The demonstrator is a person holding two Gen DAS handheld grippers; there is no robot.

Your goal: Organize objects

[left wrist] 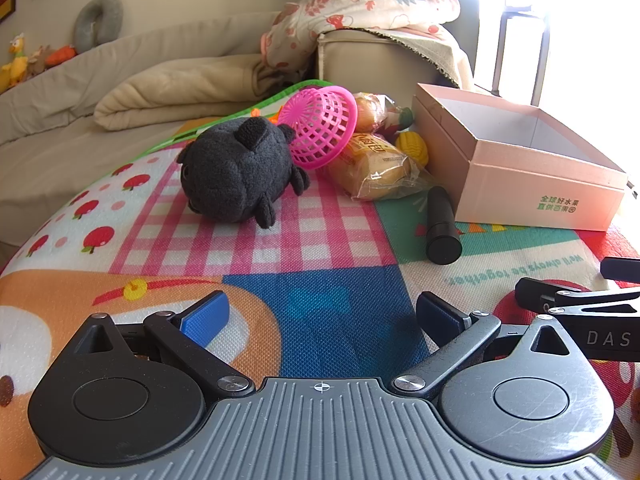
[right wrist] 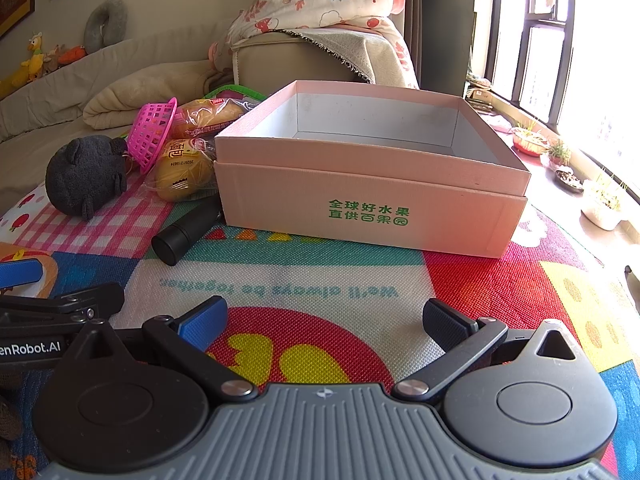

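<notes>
Nothing had yet been sorted. From the left on the mat (left wrist: pixel 320 240) lay the plush (left wrist: pixel 236 172), tipped basket (left wrist: pixel 320 126), bread packs (left wrist: pixel 376 164), toy corn (left wrist: pixel 414 146) and black tube (left wrist: pixel 440 228), all outside the box (right wrist: pixel 372 200), which looked empty. Left gripper (left wrist: pixel 320 316) and right gripper (right wrist: pixel 324 320) hovered wide open, holding nothing.

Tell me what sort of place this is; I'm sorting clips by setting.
Most likely a home living room. A beige sofa with a folded floral blanket on its arm stands behind a colourful play mat, and plush toys sit along the sofa back beside a sunlit window.
</notes>
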